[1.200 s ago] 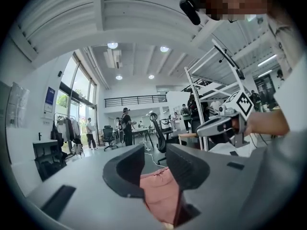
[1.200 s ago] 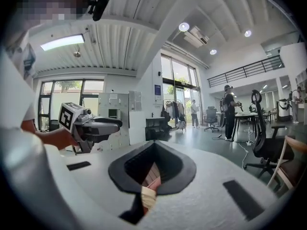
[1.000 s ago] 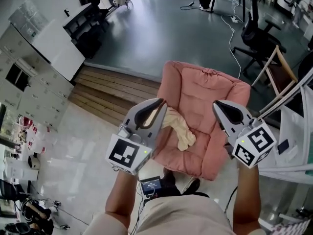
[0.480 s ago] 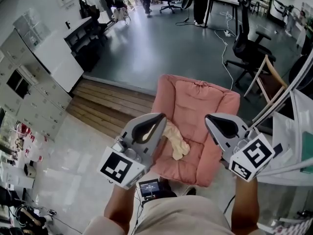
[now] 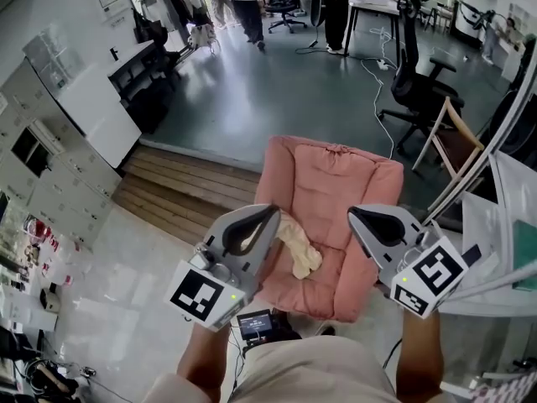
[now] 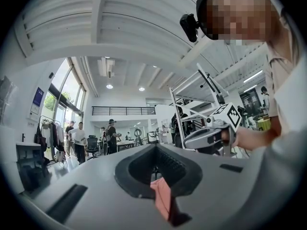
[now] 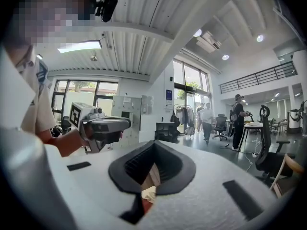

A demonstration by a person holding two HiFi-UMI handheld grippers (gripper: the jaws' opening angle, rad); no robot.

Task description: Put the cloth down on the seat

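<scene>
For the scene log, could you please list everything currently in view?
armchair: one, pink, centre
cloth: one, cream, crumpled on the armchair
wooden step: one, brown, left of the armchair
office chair: one, black, upper right
cabinet: one, white, far left
people: at least two, far back
left gripper: one, grey, shut, empty, over the armchair's left edge
right gripper: one, grey, shut, empty, over its right edge
</scene>
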